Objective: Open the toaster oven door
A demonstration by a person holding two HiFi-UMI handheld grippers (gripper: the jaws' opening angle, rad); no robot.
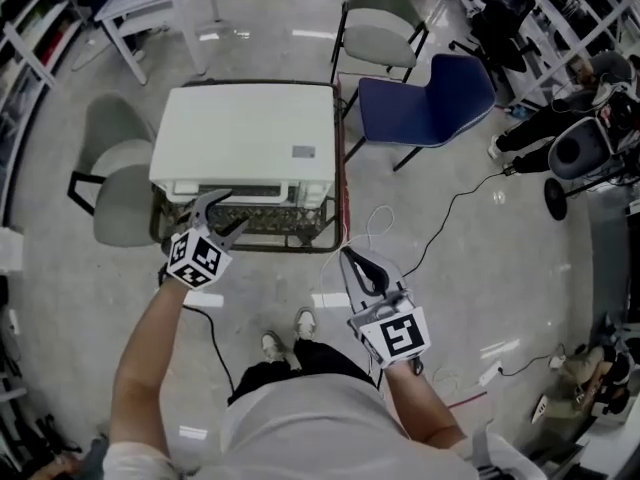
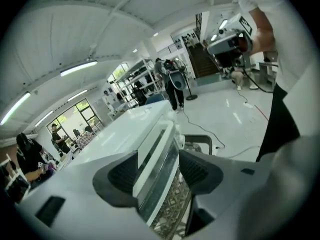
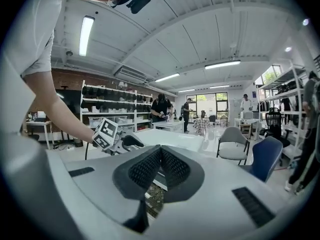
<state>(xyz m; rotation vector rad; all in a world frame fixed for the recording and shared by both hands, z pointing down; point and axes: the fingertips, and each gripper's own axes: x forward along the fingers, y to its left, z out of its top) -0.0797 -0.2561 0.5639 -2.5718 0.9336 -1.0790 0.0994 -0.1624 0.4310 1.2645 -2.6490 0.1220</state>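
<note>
A white toaster oven (image 1: 245, 133) stands on a low stand with a patterned top (image 1: 300, 230). My left gripper (image 1: 225, 211) is at the oven's front left. In the left gripper view this gripper (image 2: 160, 171) is open, and the door's white handle bar (image 2: 155, 151) and glass edge run between the jaws. The dark pads (image 2: 122, 174) do not press on the bar. My right gripper (image 1: 352, 260) hangs in front of the stand's right corner, apart from the oven. In the right gripper view its jaws (image 3: 160, 154) are shut with nothing between them. I cannot tell how far the door is open.
A grey chair (image 1: 115, 183) stands left of the oven, a blue chair (image 1: 430, 98) and another grey chair (image 1: 385, 23) behind it on the right. A white table (image 1: 150, 8) is at the back left. Cables (image 1: 450, 208) lie on the floor at the right.
</note>
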